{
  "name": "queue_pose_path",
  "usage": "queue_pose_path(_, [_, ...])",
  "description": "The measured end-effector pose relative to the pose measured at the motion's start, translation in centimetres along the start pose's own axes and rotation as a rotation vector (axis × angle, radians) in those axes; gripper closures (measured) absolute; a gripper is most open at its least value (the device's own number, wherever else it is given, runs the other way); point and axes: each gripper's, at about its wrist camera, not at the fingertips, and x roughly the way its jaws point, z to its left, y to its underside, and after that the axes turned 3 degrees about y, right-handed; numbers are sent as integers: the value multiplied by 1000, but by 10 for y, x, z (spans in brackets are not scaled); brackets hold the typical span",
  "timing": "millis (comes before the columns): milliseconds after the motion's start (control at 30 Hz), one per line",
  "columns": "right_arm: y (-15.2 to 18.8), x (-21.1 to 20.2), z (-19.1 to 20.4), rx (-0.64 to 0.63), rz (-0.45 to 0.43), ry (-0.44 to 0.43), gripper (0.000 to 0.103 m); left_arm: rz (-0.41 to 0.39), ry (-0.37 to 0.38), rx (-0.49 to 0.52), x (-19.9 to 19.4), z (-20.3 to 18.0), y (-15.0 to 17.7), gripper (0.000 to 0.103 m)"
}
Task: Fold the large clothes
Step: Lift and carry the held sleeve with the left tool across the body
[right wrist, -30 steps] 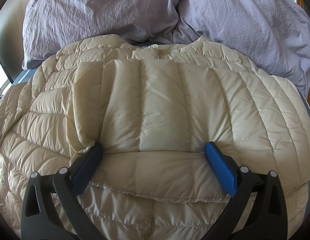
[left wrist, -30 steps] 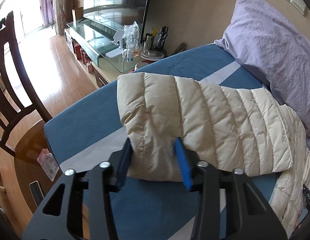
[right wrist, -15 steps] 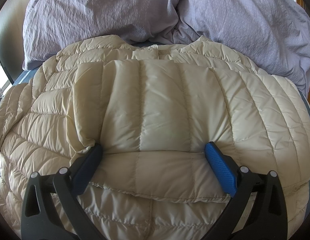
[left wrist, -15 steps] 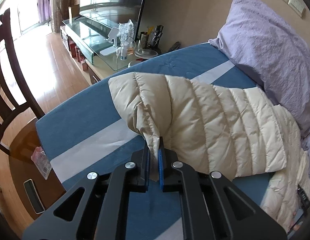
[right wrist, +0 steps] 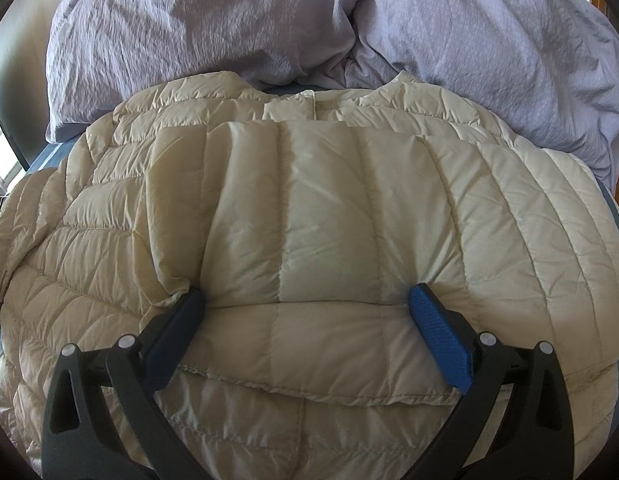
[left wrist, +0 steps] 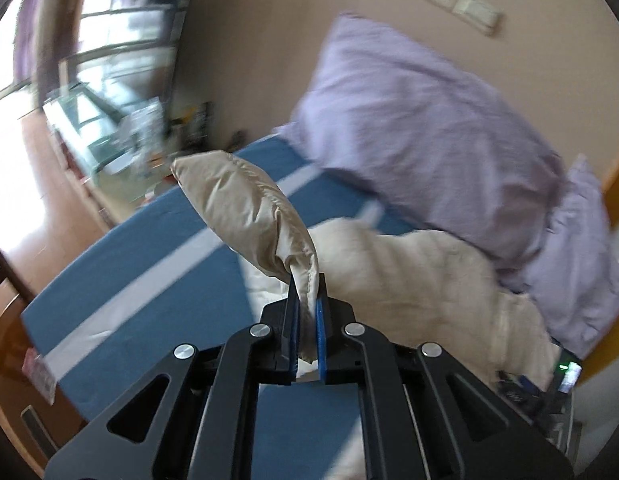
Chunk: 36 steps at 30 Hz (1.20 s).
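Note:
A cream quilted down jacket lies on the blue bed, with one sleeve folded across its body. My left gripper is shut on the cuff end of the other sleeve and holds it lifted above the bed. The jacket body lies to the right below it. My right gripper is open, its fingers resting on either side of the folded sleeve, low on the jacket.
Two lilac pillows lie at the head of the bed, also in the left wrist view. The blue sheet has a pale stripe. A glass TV stand with clutter and wooden floor lie past the bed's left edge.
My left gripper closed on the sleeve end, then lifted it up and swung toward the jacket body. The right gripper and the folded sleeve have not moved.

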Motion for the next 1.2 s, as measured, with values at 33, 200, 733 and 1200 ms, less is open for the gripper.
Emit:
queue_pose_path(33, [0,0,0,1,0,0,2,1,15,20,1,-12,-1,97])
queue_pose_path(200, [-2,2,0,-5,13,-11,2,18,79,142,12,-78,6,97])
queue_pose_path(733, [0,-45,-30,76,-27,-67,2,136,280,346,45,-214,59,97])
queue_pose_path(1200, [24,-66,-108,204,-62,-1,2,299,371,488,91,-303,132,97])
